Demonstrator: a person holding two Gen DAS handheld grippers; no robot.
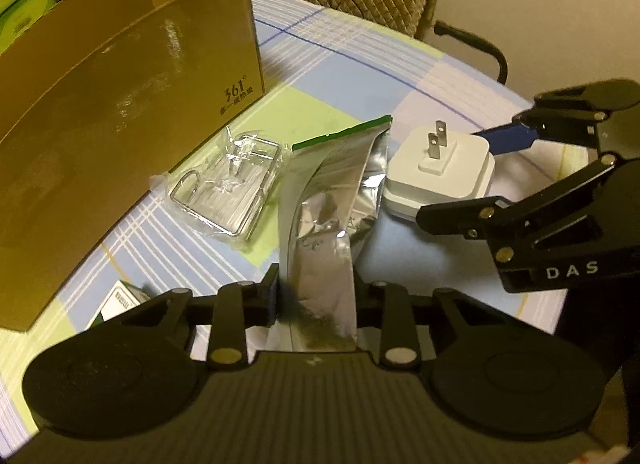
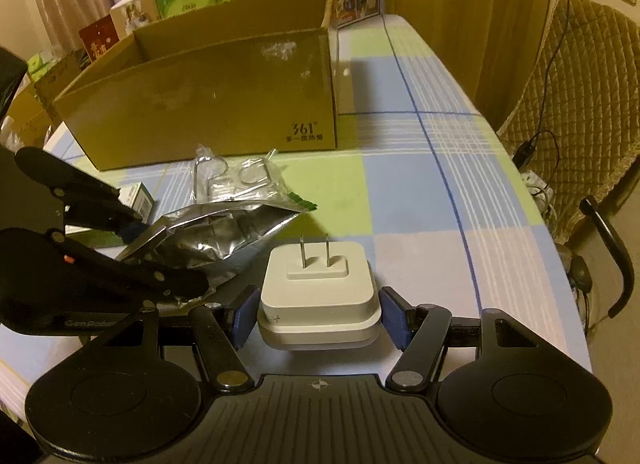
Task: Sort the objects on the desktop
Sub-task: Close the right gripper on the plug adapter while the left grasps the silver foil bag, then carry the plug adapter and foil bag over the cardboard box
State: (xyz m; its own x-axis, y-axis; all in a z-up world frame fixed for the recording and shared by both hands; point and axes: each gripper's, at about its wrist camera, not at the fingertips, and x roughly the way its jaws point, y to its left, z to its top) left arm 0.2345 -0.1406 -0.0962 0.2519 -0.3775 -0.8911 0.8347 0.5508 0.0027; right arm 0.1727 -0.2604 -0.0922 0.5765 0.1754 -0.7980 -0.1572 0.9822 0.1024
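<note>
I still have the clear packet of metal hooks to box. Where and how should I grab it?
Pinch the clear packet by its raised, crinkled plastic edge nearest the cardboard box, coming down from above on the box side. It lies flat on the tablecloth, so the film probably gives a better bite than the thin wire hooks inside.

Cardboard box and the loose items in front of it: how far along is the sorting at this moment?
Done: nothing visibly; the cardboard box interior is hidden. In hand: the left gripper is shut on the foil pouch; the right gripper straddles the white plug adapter, pads apparently not pressing. Left: the clear packet of hooks and a small carton on the table.
</note>
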